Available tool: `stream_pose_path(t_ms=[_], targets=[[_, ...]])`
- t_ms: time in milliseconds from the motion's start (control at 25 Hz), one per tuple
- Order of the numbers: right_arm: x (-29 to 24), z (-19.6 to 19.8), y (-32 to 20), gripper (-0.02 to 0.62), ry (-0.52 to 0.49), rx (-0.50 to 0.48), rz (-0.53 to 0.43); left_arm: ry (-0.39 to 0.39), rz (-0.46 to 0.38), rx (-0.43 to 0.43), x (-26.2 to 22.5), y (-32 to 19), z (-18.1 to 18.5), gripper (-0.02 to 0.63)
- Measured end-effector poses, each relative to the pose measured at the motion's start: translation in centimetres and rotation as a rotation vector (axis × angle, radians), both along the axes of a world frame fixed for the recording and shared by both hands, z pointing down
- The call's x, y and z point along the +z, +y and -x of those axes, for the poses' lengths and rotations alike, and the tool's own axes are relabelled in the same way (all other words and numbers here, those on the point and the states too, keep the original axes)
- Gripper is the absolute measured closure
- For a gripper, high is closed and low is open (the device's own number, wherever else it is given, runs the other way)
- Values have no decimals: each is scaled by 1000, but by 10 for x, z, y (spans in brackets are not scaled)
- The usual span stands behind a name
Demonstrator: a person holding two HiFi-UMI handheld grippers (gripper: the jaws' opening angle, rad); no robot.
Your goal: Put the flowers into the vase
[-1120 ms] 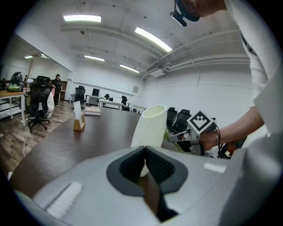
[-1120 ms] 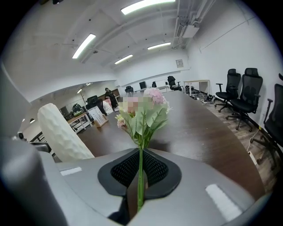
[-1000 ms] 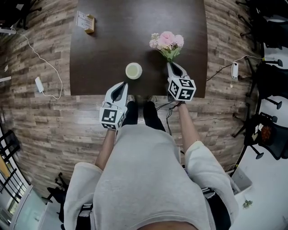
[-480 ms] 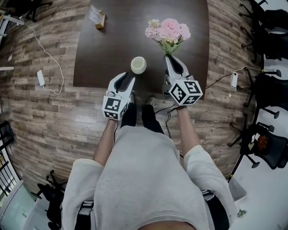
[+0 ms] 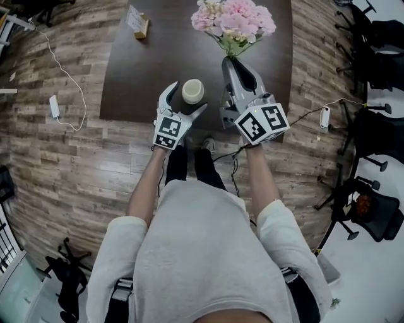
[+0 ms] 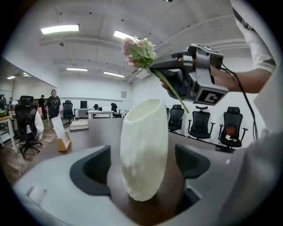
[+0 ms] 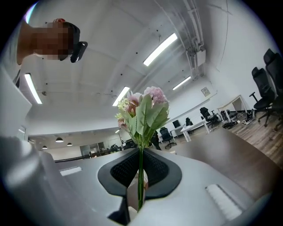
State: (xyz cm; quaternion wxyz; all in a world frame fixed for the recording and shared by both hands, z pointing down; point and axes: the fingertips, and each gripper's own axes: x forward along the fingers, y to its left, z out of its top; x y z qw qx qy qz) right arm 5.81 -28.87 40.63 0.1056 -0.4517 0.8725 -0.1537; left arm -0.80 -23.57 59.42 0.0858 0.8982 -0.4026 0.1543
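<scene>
Dark brown table (image 5: 136, 76) stands on a plank floor (image 5: 69, 158). At its near edge the cream vase (image 5: 192, 91) is upright between the jaws of the left gripper (image 5: 187, 99), which have just been opening wide; the pads (image 6: 95, 170) do not press it. Right of the vase, the right gripper (image 5: 231, 62) is pinched narrow on the stem (image 7: 140, 176) of the pink flowers (image 5: 235, 17), whose heads rise beyond the vase. I think it is best to steady the vase gently, bring the stem end over its mouth, then lower it straight.
</scene>
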Motion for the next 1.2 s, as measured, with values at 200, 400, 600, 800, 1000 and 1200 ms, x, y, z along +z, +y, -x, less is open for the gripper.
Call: stream_pose_path(t_ms=[200, 400, 600, 800, 1000, 1200], targets=[[-21, 15, -5, 574, 5, -43, -48, -7, -11, 19, -1, -11, -13, 169], [-30, 37, -7, 574, -8, -70, -77, 1, -24, 8, -1, -14, -9, 219], [-45, 47, -11, 574, -32, -97, -114, -1, -25, 1, -1, -14, -9, 255], [-53, 60, -16, 572, -53, -117, -135, 0, -22, -2, -3, -15, -12, 255], [-43, 74, -15, 569, -42, -136, -137, 7, -27, -4, -1, -12, -10, 255], [-23, 79, -13, 568, -16, -150, -125, 20, -40, -4, 0, -10, -10, 255]])
